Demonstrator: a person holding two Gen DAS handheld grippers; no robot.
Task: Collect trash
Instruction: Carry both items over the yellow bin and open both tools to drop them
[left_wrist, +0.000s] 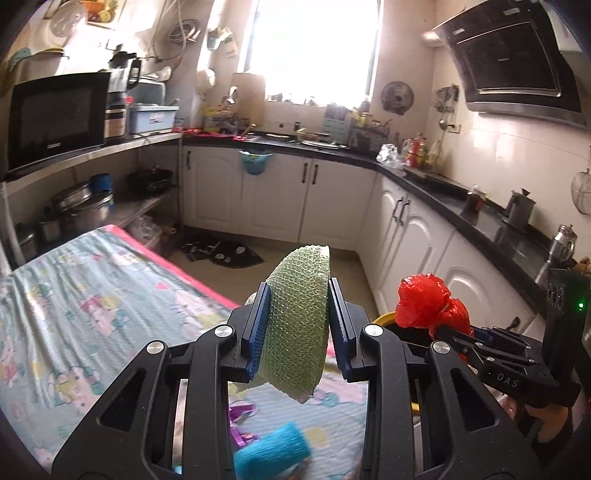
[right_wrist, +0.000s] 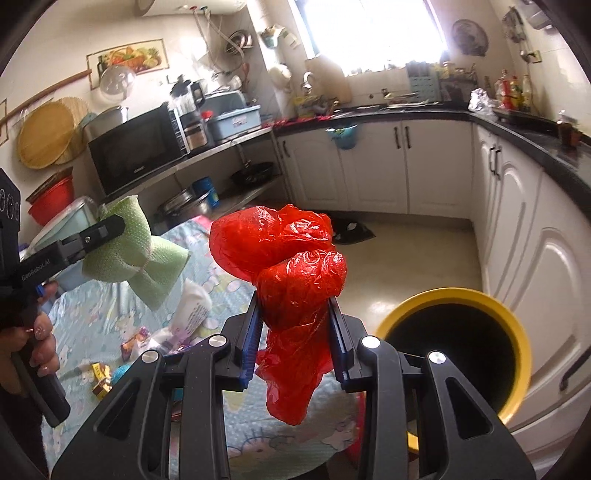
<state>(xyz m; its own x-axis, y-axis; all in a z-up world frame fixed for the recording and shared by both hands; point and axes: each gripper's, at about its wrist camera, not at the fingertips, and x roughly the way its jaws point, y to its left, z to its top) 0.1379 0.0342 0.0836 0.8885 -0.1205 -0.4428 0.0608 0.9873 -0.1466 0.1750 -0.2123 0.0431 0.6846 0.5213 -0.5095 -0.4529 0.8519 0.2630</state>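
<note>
Trash is held above the cartoon-print table in a kitchen: green mesh clamped by the left gripper, red bag clamped by the right gripper, beside the yellow-rimmed bin.

Right tool clamps red bag; yellow-rimmed bin beside.
</note>
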